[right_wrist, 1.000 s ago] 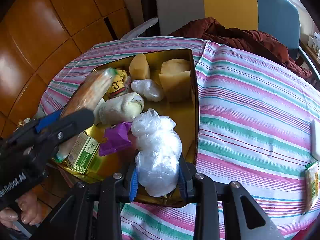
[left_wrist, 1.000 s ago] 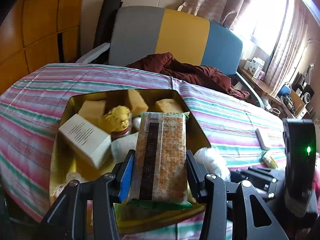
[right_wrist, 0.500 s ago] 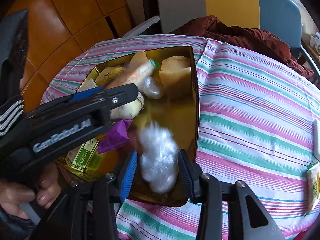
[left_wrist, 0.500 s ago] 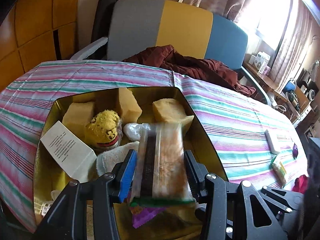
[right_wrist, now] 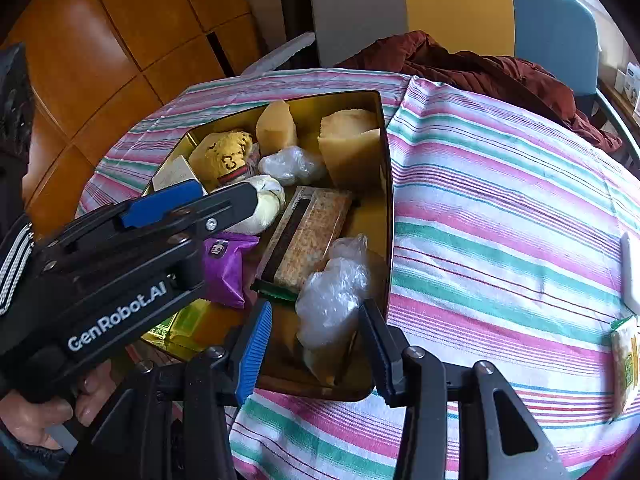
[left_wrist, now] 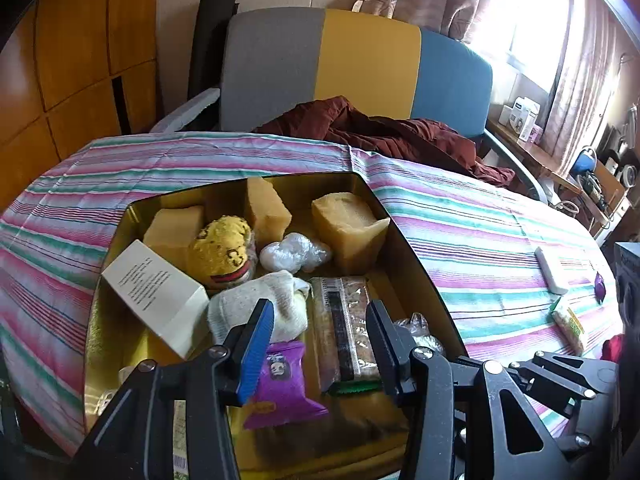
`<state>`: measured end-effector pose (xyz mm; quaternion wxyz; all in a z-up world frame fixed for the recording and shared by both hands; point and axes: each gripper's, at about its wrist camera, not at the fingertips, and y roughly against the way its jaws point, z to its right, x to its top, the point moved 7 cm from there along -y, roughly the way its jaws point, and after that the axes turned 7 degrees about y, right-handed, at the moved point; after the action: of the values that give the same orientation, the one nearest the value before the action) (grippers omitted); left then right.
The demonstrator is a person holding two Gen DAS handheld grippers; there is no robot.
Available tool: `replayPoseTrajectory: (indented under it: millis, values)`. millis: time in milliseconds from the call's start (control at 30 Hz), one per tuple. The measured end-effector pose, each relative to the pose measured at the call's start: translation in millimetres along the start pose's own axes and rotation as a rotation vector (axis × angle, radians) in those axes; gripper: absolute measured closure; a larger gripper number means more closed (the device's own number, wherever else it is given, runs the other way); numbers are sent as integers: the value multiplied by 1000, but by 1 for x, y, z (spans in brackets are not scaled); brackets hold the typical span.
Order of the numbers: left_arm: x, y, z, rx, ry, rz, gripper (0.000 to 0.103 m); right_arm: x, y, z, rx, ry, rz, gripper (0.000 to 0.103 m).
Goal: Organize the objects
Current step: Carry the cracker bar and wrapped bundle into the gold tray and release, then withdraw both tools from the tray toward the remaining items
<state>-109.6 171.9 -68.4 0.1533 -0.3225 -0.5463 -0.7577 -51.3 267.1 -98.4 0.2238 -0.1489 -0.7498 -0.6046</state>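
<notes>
A gold tin [left_wrist: 416,240] [right_wrist: 386,184] on the striped tablecloth holds several items. A cracker packet [left_wrist: 344,332] [right_wrist: 308,232] lies flat in it, beside a purple snack packet [left_wrist: 280,384] [right_wrist: 226,266]. A crumpled clear plastic bag [right_wrist: 332,296] [left_wrist: 416,328] lies at the tin's near right corner. My left gripper [left_wrist: 320,336] is open above the cracker packet; it also shows in the right wrist view [right_wrist: 192,208]. My right gripper [right_wrist: 316,340] is open and empty, with the plastic bag lying between its jaws.
The tin also holds yellow sponge blocks [left_wrist: 348,228], a yellow plush [left_wrist: 224,252], a white box [left_wrist: 156,292], a white cloth roll [left_wrist: 260,308] and another plastic bag [left_wrist: 296,252]. On the cloth at right lie a white bar [left_wrist: 552,272] and a green snack packet [left_wrist: 568,324] [right_wrist: 624,352]. A chair with dark red cloth [left_wrist: 380,128] stands behind.
My left gripper moved over the tin, opened and let the cracker packet drop flat inside. My right gripper opened and released the plastic bag into the tin's near corner.
</notes>
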Motion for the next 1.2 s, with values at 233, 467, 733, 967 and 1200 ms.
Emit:
replayPoseTrajectory:
  millis: [233, 467, 733, 967, 1200]
  values:
    - [-6, 15, -4, 28, -14, 34, 49, -1, 8, 0, -11, -4, 14, 57]
    - [-10, 28, -9, 31, -12, 57, 42, -3, 18, 2, -26, -13, 31, 53]
    - [-13, 40, -12, 30, -2, 75, 33, -4, 29, 7, -54, -28, 52, 39]
    - [-14, 52, -4, 9, -18, 94, 28, -9, 42, 33, -91, -90, 66, 38]
    - [-19, 51, 12, -15, -52, 75, 27, -27, 59, 87, -155, -220, 64, 33]
